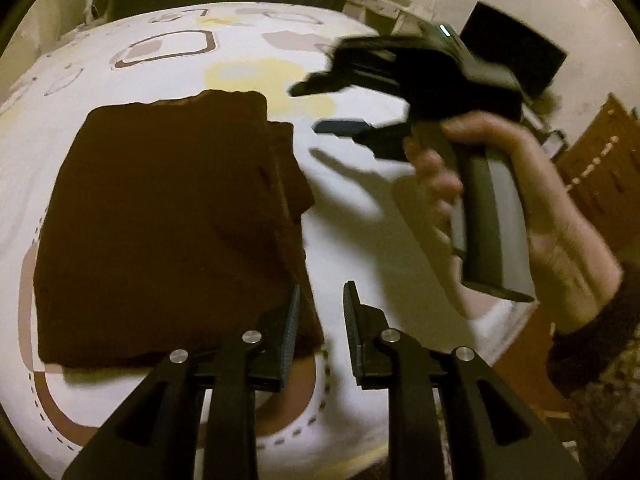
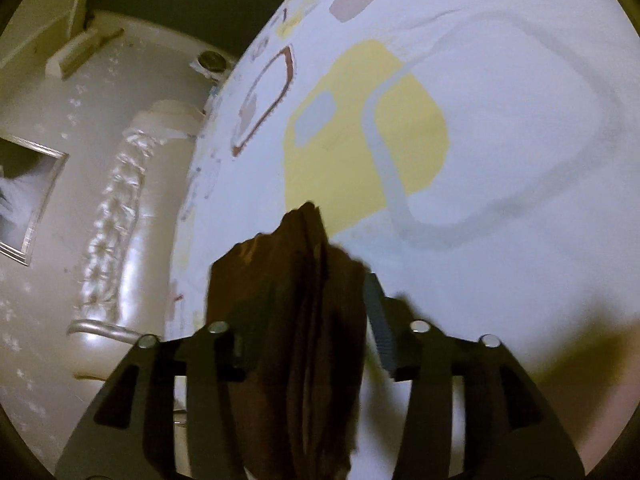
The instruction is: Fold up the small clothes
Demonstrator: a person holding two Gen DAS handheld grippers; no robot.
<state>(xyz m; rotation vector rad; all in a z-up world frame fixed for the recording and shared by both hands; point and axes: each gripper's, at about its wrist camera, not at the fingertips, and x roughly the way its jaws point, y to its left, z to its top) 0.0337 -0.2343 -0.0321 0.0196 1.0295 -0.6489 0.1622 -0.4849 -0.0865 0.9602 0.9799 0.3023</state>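
Jaws parted on both grippers, folded brown garment [image 1: 160, 224] flat, right view shows only its corner.

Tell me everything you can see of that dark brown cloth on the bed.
The dark brown folded garment lies flat on the white patterned bedsheet as a rough rectangle of several soft, matte layers, with stepped edges showing along its right side. The left gripper hovers open at its near right corner; one finger overlaps the edge, but contact cannot be told. In the right wrist view, bunched brown folds sit between the right gripper's open fingers, apparently not pinched.
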